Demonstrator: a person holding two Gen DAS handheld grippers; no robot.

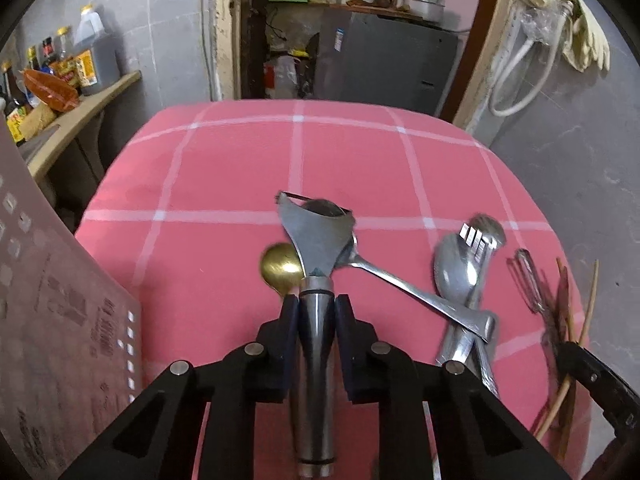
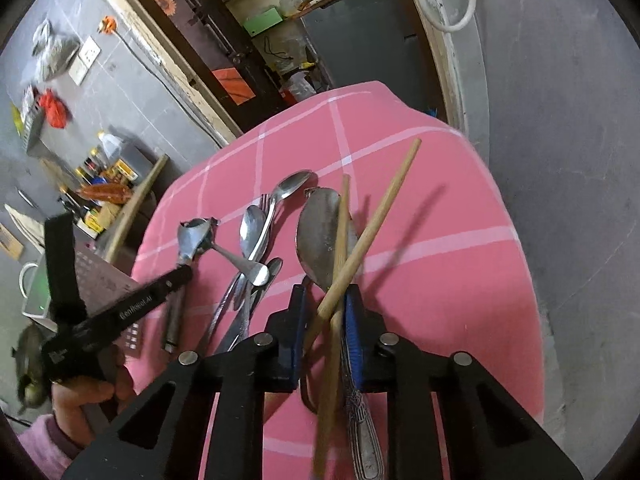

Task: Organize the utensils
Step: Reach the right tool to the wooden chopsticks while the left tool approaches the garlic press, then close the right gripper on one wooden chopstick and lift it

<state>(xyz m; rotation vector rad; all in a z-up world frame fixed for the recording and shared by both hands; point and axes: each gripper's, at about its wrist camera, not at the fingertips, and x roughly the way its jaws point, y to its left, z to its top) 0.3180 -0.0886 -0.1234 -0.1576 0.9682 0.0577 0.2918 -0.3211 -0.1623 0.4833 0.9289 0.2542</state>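
Note:
My left gripper (image 1: 316, 310) is shut on the dark metal handle of a peeler (image 1: 316, 236), held above the pink checked tablecloth (image 1: 224, 168). A gold spoon (image 1: 280, 268) lies just left of it. A pile of steel spoons and a fork (image 1: 464, 272) lies to the right, also in the right wrist view (image 2: 256, 236). My right gripper (image 2: 326, 300) is shut on two wooden chopsticks (image 2: 376, 224) and a large steel spoon (image 2: 320, 236). The left gripper (image 2: 120, 312) with the peeler (image 2: 192, 236) shows at left in the right wrist view.
A pale perforated plastic basket (image 1: 52, 320) stands at the left edge of the table. A small whisk (image 1: 528, 280) and brown sticks (image 1: 568, 312) lie at the right edge. A shelf with bottles (image 1: 68, 68) is left of the table; a grey wall is on the right.

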